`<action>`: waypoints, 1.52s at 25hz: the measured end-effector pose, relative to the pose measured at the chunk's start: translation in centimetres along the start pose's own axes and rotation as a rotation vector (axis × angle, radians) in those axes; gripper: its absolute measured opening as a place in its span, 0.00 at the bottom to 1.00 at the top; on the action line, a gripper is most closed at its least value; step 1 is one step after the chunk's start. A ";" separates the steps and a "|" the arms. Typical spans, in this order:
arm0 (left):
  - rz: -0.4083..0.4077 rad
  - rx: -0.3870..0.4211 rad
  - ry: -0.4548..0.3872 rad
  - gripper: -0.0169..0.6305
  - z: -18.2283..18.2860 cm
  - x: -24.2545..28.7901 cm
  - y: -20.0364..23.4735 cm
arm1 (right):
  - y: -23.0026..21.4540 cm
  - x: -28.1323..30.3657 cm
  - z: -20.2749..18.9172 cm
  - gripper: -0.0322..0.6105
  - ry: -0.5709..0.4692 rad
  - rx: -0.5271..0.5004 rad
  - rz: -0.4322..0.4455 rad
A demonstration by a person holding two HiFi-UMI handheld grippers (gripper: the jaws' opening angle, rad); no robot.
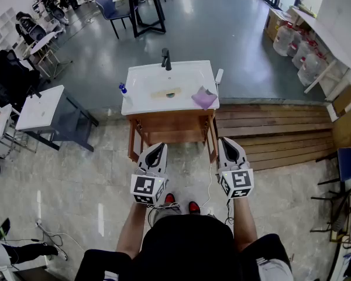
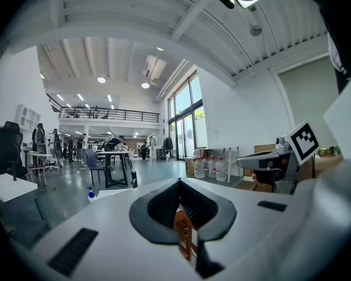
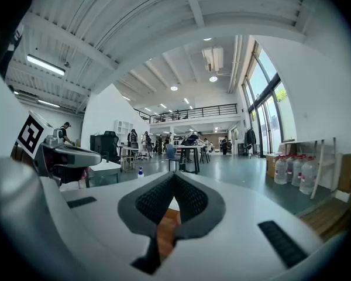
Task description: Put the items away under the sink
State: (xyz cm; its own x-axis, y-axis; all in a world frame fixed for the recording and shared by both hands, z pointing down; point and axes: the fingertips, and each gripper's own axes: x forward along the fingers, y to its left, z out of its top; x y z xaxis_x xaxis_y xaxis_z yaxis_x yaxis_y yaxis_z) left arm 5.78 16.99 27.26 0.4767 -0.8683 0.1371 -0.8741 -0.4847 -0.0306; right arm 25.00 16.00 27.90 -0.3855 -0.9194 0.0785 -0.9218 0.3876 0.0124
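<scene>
Left gripper (image 1: 158, 147) and right gripper (image 1: 226, 141) closed, facing sink (image 1: 145, 102)

Bare floor (image 1: 185, 167) up to sink cabinet (image 1: 171, 122), wooden steps (image 1: 270, 131) right

basin item (image 1: 166, 93) indistinct, cabinet (image 1: 172, 123) interior hidden
</scene>
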 end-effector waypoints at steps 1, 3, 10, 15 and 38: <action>-0.003 -0.001 0.000 0.04 -0.1 0.2 0.2 | 0.0 0.2 -0.2 0.10 0.001 0.001 -0.003; -0.008 -0.004 0.000 0.04 -0.3 0.5 0.7 | 0.2 0.7 -0.4 0.10 0.005 0.003 -0.007; -0.064 -0.007 -0.001 0.04 0.2 2.1 3.0 | 1.6 2.7 0.1 0.10 0.015 0.018 -0.029; -0.145 0.007 -0.006 0.04 0.9 3.2 4.6 | 2.4 3.7 0.8 0.10 0.023 0.018 -0.107; -0.248 -0.030 -0.001 0.04 -0.6 12.2 7.7 | -0.2 11.3 -1.2 0.10 0.101 -0.001 -0.178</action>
State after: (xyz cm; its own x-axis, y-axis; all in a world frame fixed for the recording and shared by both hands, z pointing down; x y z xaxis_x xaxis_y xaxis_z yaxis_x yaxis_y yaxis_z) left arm 4.83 2.76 29.26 0.6771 -0.7232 0.1360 -0.7327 -0.6797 0.0337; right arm 20.88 5.66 29.98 -0.2103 -0.9619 0.1748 -0.9749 0.2197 0.0358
